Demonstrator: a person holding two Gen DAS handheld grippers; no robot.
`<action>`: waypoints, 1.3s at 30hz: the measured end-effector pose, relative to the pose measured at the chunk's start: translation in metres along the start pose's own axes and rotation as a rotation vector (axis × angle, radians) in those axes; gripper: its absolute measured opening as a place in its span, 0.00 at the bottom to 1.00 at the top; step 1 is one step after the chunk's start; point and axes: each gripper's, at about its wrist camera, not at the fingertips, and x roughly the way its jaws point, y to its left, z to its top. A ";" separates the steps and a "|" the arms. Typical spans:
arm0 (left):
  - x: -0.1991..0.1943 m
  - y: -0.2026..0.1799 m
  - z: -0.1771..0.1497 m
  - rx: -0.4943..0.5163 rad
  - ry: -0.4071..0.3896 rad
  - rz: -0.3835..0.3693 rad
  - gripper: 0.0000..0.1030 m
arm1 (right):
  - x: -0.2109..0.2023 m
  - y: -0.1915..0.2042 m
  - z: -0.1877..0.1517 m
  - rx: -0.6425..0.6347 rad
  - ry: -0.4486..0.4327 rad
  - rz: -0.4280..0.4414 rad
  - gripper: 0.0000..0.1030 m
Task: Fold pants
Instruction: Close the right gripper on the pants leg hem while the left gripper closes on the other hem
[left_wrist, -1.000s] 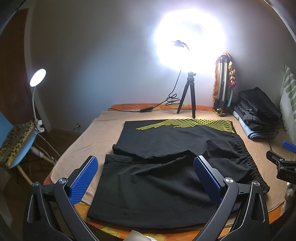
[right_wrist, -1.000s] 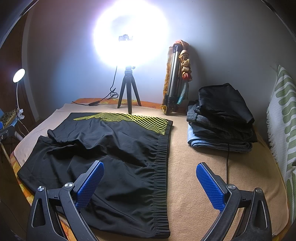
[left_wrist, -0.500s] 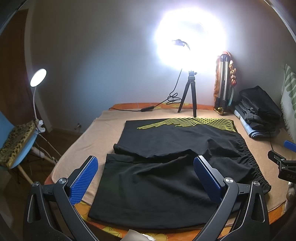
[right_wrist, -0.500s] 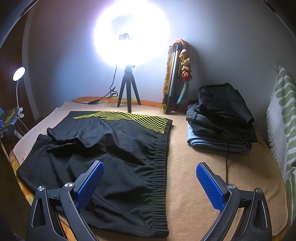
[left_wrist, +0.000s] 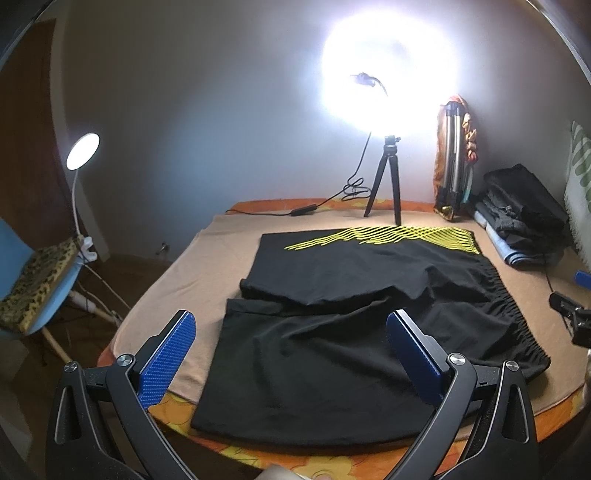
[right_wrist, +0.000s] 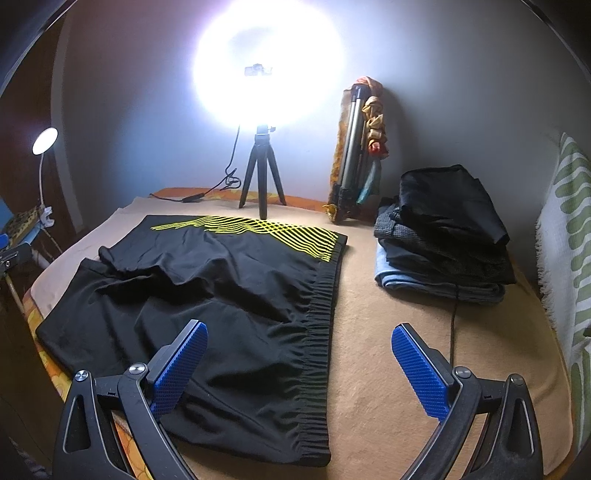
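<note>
Black shorts (left_wrist: 354, 306) with yellow wavy lines lie spread flat on a tan blanket, waistband to the right, legs to the left; they also show in the right wrist view (right_wrist: 221, 295). My left gripper (left_wrist: 291, 354) is open and empty, above the near leg. My right gripper (right_wrist: 299, 365) is open and empty, above the near end of the waistband (right_wrist: 317, 350). The right gripper's tip shows at the right edge of the left wrist view (left_wrist: 570, 314).
A ring light on a small tripod (left_wrist: 386, 192) stands at the back. A folded tripod (right_wrist: 351, 162) leans on the wall. A pile of folded clothes (right_wrist: 443, 240) lies at the right with a black cable (right_wrist: 453, 317). A blue chair and lamp (left_wrist: 44, 258) stand left of the bed.
Both grippers drifted slightly; the views shifted a little upward and back. The shorts have not moved and both grippers stay open.
</note>
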 end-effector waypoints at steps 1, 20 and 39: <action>0.001 0.004 -0.002 -0.001 0.007 0.001 1.00 | -0.001 0.000 -0.001 -0.007 0.000 0.005 0.98; 0.020 0.045 -0.058 0.144 0.095 -0.089 0.97 | 0.002 0.023 -0.031 -0.328 0.031 0.158 0.97; 0.043 0.052 -0.079 0.196 0.230 -0.289 0.73 | 0.021 0.042 -0.081 -0.631 0.232 0.339 0.60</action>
